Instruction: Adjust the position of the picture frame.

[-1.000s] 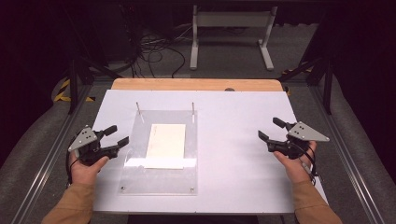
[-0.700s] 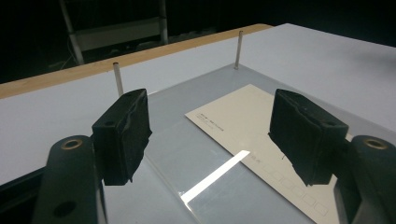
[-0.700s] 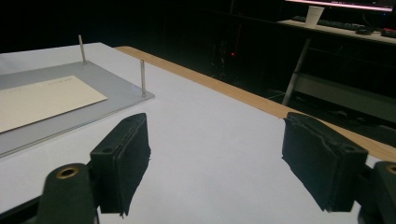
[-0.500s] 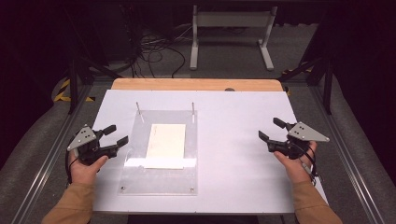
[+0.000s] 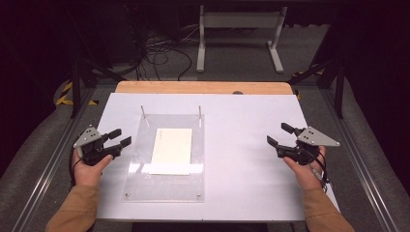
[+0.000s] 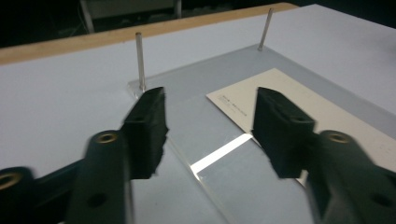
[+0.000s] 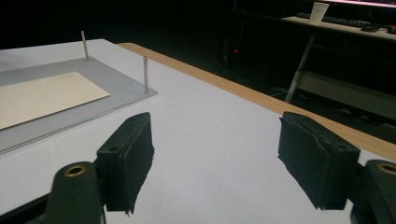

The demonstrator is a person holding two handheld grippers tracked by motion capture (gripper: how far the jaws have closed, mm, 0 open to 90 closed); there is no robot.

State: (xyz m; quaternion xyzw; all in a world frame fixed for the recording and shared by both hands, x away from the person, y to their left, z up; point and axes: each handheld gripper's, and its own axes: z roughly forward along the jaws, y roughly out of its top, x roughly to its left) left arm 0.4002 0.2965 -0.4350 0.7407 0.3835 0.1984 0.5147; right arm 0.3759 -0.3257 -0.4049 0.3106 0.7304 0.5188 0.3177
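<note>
White tabletop under both my grippers. Clear acrylic plate lies flat left of centre, two thin metal pins upright at far corners. Cream paper sheet flat on plate, toward far half. My left gripper just beside plate's left edge, jaws apart, just been closing, nothing pressed between. My right gripper well apart from plate at right, jaws apart, just been closing, only bare tabletop between.
</note>
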